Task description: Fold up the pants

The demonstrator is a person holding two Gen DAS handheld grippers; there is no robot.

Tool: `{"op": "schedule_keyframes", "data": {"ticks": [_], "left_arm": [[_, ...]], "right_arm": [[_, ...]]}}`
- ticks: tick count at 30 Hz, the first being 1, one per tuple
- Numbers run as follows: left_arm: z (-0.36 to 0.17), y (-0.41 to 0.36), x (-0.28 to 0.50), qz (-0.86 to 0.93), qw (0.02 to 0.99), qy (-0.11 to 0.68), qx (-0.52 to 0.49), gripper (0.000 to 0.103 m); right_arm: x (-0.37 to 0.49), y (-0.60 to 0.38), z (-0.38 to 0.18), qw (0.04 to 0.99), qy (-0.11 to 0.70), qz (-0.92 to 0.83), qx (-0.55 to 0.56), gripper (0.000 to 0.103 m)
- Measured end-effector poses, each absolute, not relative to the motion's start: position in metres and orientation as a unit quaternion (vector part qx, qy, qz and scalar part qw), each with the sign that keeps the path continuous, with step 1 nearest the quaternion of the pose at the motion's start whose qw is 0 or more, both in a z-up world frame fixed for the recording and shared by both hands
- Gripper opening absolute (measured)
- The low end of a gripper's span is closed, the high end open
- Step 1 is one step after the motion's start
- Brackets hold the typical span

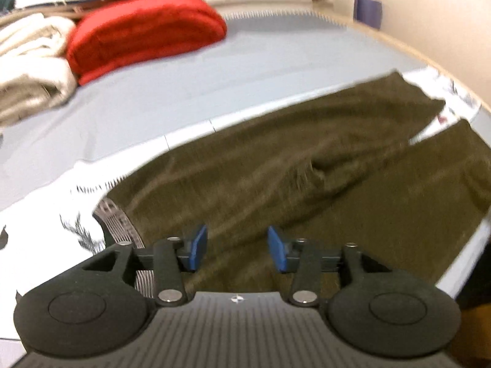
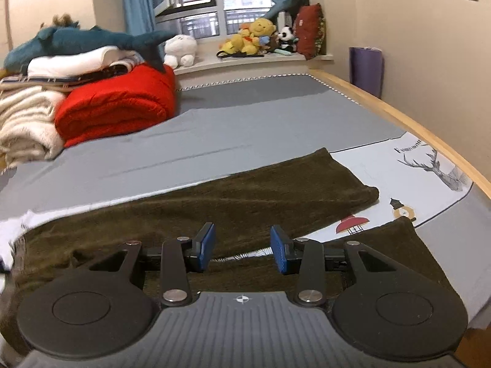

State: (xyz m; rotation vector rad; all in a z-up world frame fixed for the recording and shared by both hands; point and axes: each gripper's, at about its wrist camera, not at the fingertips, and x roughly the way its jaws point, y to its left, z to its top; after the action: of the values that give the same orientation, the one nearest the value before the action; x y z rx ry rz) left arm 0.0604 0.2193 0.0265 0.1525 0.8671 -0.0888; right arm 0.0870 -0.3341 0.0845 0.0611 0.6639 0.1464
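Note:
Dark olive fleece pants (image 1: 291, 165) lie spread flat on the bed, waistband at the left, both legs running to the right. My left gripper (image 1: 235, 249) is open and empty, hovering over the waist end near the checked waistband lining (image 1: 118, 219). In the right wrist view the pants (image 2: 245, 202) lie with the two legs split apart. My right gripper (image 2: 241, 250) is open and empty, just above the gap between the legs, near the crotch.
A grey and white printed sheet (image 2: 245, 128) covers the bed. A red folded blanket (image 2: 119, 104) and cream blankets (image 2: 27, 125) are piled at the far left. The wooden bed edge (image 2: 399, 113) and wall run along the right. Plush toys (image 2: 254, 36) sit on the windowsill.

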Motion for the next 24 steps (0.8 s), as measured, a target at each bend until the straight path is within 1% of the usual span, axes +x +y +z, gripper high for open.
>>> {"op": "schedule_keyframes", "data": {"ticks": [1,2,4,5,6,8,11,14,15,17,18,19,20,24], "left_arm": [[0.024,0.223,0.063,-0.04,0.906,0.415,0.075,0.059],[0.022,0.224,0.065,-0.033,0.906,0.415,0.077,0.06],[0.017,0.227,0.068,-0.028,0.902,0.424,0.076,0.06],[0.013,0.228,0.07,-0.026,0.899,0.431,0.076,0.06],[0.009,0.23,0.072,-0.021,0.895,0.438,0.079,0.06],[0.001,0.237,0.074,-0.012,0.889,0.449,0.087,0.06],[-0.002,0.243,0.078,-0.01,0.883,0.46,0.098,0.06],[-0.002,0.256,0.087,0.001,0.881,0.468,0.072,0.059],[-0.001,0.261,0.092,0.007,0.882,0.468,0.057,0.056],[0.003,0.27,0.1,0.021,0.884,0.467,0.025,0.04],[0.005,0.273,0.105,0.027,0.885,0.465,0.011,0.036],[0.008,0.276,0.11,0.031,0.885,0.464,-0.001,0.026],[0.01,0.279,0.114,0.036,0.885,0.464,-0.012,0.019],[0.016,0.28,0.126,0.042,0.885,0.463,-0.039,0.015]], "right_arm": [[0.088,-0.336,0.075,0.941,0.328,0.074,0.026,0.042],[0.09,-0.339,0.066,0.941,0.331,0.071,0.033,0.042],[0.103,-0.345,0.056,0.93,0.354,0.063,0.075,0.041],[0.105,-0.346,0.056,0.933,0.343,0.063,0.085,0.041],[0.106,-0.345,0.055,0.936,0.335,0.063,0.09,0.041],[0.113,-0.343,0.05,0.931,0.347,0.065,0.096,0.041],[0.114,-0.341,0.052,0.933,0.334,0.081,0.106,0.042],[0.119,-0.335,0.052,0.935,0.329,0.085,0.097,0.042],[0.121,-0.332,0.051,0.936,0.329,0.085,0.094,0.042],[0.125,-0.329,0.051,0.938,0.325,0.084,0.085,0.042],[0.125,-0.326,0.052,0.941,0.32,0.083,0.078,0.042],[0.125,-0.323,0.052,0.943,0.317,0.08,0.071,0.042],[0.126,-0.321,0.053,0.944,0.314,0.079,0.064,0.042],[0.131,-0.318,0.052,0.944,0.313,0.082,0.058,0.042]]}}
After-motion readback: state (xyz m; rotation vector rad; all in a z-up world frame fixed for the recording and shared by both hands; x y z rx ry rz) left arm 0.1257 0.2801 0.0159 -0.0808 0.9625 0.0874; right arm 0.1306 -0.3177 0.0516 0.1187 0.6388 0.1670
